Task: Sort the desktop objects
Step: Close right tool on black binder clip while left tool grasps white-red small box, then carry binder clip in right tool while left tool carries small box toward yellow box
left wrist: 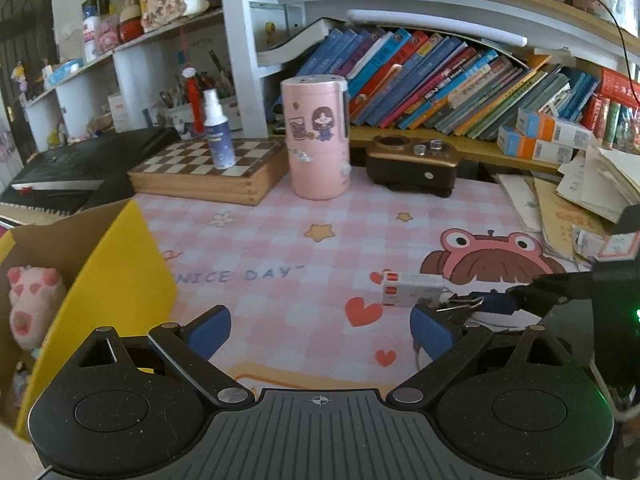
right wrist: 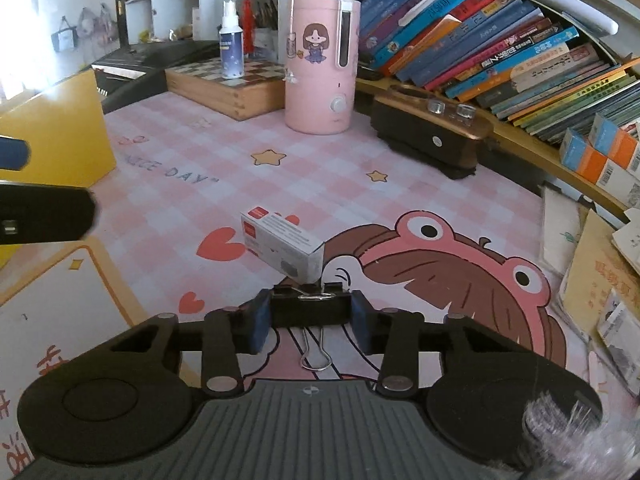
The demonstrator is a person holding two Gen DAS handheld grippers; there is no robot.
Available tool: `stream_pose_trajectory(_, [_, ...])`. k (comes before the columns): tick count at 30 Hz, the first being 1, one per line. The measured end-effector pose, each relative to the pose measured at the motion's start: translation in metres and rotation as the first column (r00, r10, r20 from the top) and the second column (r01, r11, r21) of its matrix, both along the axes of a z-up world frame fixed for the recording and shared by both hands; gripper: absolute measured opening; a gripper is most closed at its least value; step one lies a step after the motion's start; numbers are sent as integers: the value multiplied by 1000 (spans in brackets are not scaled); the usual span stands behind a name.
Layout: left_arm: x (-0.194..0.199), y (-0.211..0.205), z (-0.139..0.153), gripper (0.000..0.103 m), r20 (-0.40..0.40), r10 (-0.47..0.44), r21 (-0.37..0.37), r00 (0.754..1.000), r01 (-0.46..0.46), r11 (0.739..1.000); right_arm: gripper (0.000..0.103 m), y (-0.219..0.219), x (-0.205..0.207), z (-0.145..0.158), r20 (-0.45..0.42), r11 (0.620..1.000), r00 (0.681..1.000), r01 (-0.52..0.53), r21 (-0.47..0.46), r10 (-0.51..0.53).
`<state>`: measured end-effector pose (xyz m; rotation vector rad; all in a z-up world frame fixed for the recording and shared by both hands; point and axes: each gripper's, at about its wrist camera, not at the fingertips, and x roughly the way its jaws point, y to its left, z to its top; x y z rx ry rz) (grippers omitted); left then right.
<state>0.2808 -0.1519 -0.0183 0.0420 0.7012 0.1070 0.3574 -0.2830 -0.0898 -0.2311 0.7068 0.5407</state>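
My right gripper (right wrist: 311,320) is shut on a black binder clip (right wrist: 312,306), its wire handles pointing back toward the camera. A small white box with red labels (right wrist: 282,245) lies on the pink desk mat just beyond the clip. In the left wrist view my left gripper (left wrist: 320,330) is open and empty above the mat. The white box (left wrist: 412,289) lies ahead to its right, with the binder clip (left wrist: 464,304) and the right gripper (left wrist: 532,298) beside it. A yellow cardboard box (left wrist: 116,280) holding a pink plush toy (left wrist: 32,304) stands at the left.
A pink cylindrical humidifier (left wrist: 318,138), a wooden chessboard box (left wrist: 212,170) with a spray bottle (left wrist: 218,136) on it, and a dark brown device (left wrist: 416,166) stand at the back. Leaning books (left wrist: 460,84) fill the shelf. Loose papers (left wrist: 588,196) pile at the right.
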Motion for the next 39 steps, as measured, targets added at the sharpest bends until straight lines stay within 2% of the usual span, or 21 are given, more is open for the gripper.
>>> stream_pose_trajectory(6, [18, -17, -8, 98, 0, -49, -21, 999, 49, 999, 38, -26, -17, 13, 43, 995, 994, 99, -19, -98])
stream_pose_trajectory(13, [41, -40, -22, 98, -16, -111, -25, 994, 111, 994, 38, -65, -32, 24, 18, 968, 967, 252, 4, -252])
stream_pose_trajectory(28, [79, -55, -52, 95, -44, -134, 4, 990, 135, 991, 38, -90, -48, 37, 5, 933, 934, 356, 53, -357])
stream_pose_trajectory(33, [87, -51, -63, 84, -73, -126, -20, 989, 125, 992, 38, -92, -48, 39, 4, 929, 931, 365, 54, -366])
stream_pose_trajectory(36, [89, -50, -67, 68, -84, -133, -28, 988, 131, 991, 38, -92, -48, 39, 3, 928, 929, 368, 52, -369])
stream_pose_trajectory(37, [88, -50, -67, 57, -86, -137, -33, 987, 134, 990, 38, -92, -47, 39, 4, 928, 929, 370, 51, -370])
stream_pose_trajectory(39, [88, -48, -68, 53, -88, -143, -46, 986, 140, 989, 38, -91, -47, 39, 8, 928, 929, 370, 48, -371])
